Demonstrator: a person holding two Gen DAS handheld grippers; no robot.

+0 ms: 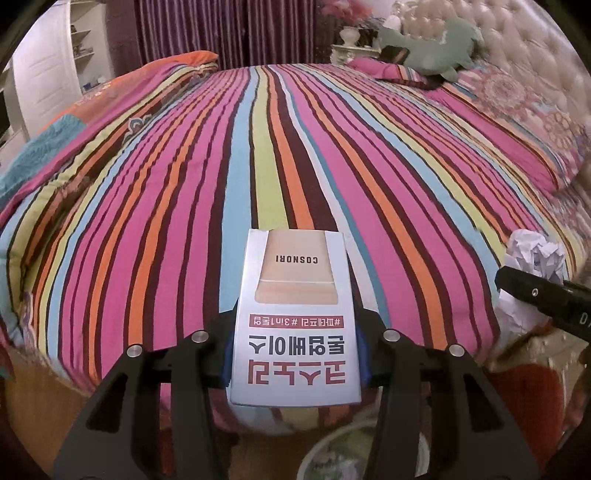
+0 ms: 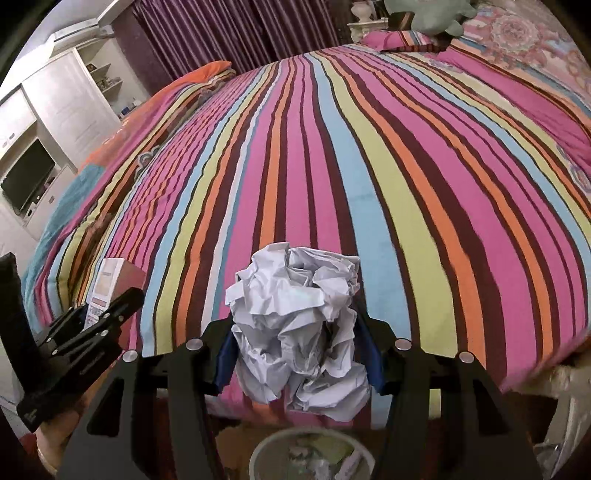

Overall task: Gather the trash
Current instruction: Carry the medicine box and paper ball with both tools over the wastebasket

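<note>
My left gripper [image 1: 295, 354] is shut on a white COSNORI carton [image 1: 295, 317] with red Korean print, held above the near edge of the striped bed. My right gripper [image 2: 299, 354] is shut on a large ball of crumpled white paper [image 2: 299, 325], also held above the bed's near edge. A round trash bin [image 2: 310, 454] with rubbish inside sits on the floor right below both grippers; it also shows in the left wrist view [image 1: 332, 458]. The right gripper with the paper [image 1: 535, 258] shows at the right of the left wrist view. The left gripper with the carton [image 2: 107, 284] shows at the left of the right wrist view.
The bed [image 1: 295, 147] has a bright striped cover. A green plush toy [image 1: 428, 48] lies on pillows by the tufted headboard [image 1: 517, 44]. Purple curtains [image 1: 221, 29] hang behind. White cabinets [image 2: 66, 103] and a TV [image 2: 26, 181] stand at the left.
</note>
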